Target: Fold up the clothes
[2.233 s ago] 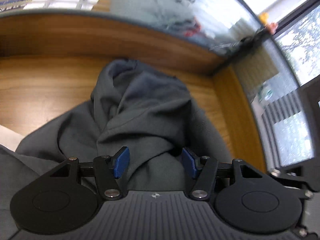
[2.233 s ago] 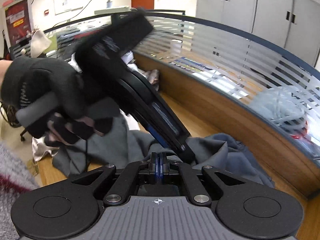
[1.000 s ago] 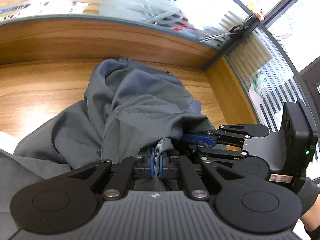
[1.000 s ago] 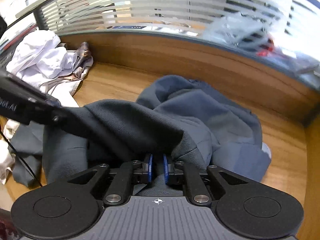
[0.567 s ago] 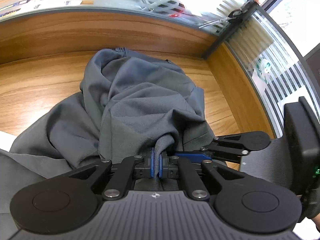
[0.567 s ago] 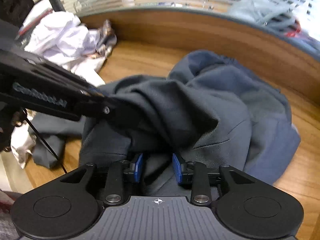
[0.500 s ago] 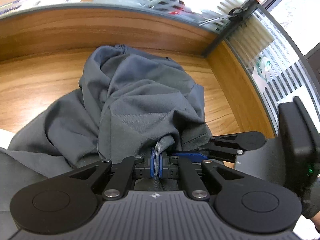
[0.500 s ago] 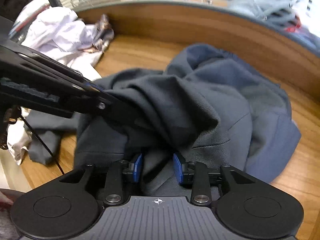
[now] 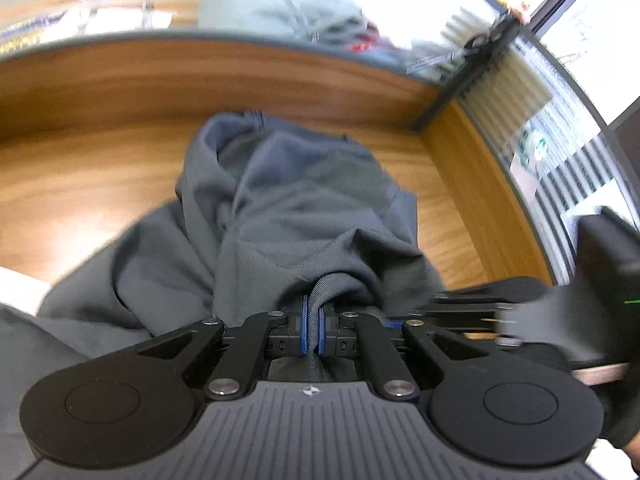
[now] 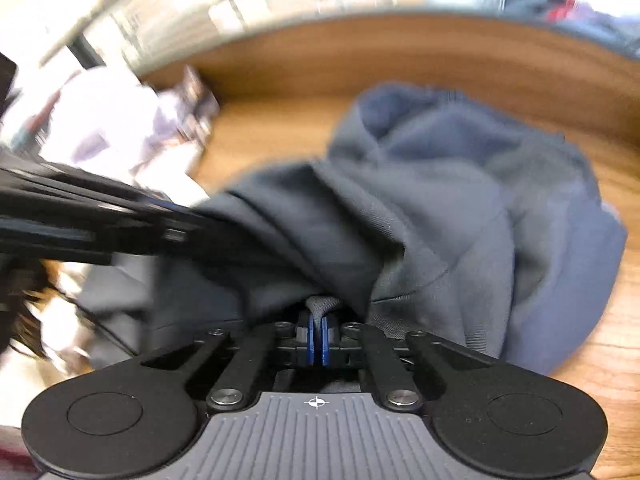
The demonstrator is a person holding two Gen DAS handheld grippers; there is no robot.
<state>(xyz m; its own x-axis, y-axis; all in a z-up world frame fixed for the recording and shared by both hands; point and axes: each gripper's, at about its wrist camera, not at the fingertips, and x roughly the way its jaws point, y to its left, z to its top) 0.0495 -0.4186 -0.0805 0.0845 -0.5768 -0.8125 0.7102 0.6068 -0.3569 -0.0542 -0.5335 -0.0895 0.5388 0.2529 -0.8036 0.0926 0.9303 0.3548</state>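
The wooden desk (image 9: 80, 184) spreads out ahead of both tools, walled at its far edge by a curved wooden partition topped with frosted glass. On it, directly ahead of each hand-held gripper, lies the dark grey garment (image 9: 304, 208), a rumpled mound whose far end reaches almost to the partition and whose near folds rise up into both sets of fingers; what kind of garment it is cannot be told while it is bunched like this. Off to the left of the right tool, a pile of white clothes (image 10: 104, 128) sits on the desk, blurred.

The left hand-held gripper (image 9: 311, 330) is closed tight on a thick ridge of the grey fabric, the cloth squeezed up between its blue pads (image 9: 304, 328). The right hand-held gripper (image 10: 317, 340) is likewise clamped on a fold of the same garment, with only a sliver of cloth between its pads. Each tool shows at the edge of the other's view, so the two grips are near each other.

The step in hand looks like lifting and spreading the garment before any fold. To do it well, keep both grips firm, raise together so the bulk hangs free, then draw the tools apart until the held edge runs straight. Pulling unevenly would likely twist the cloth or drag it across the desk.
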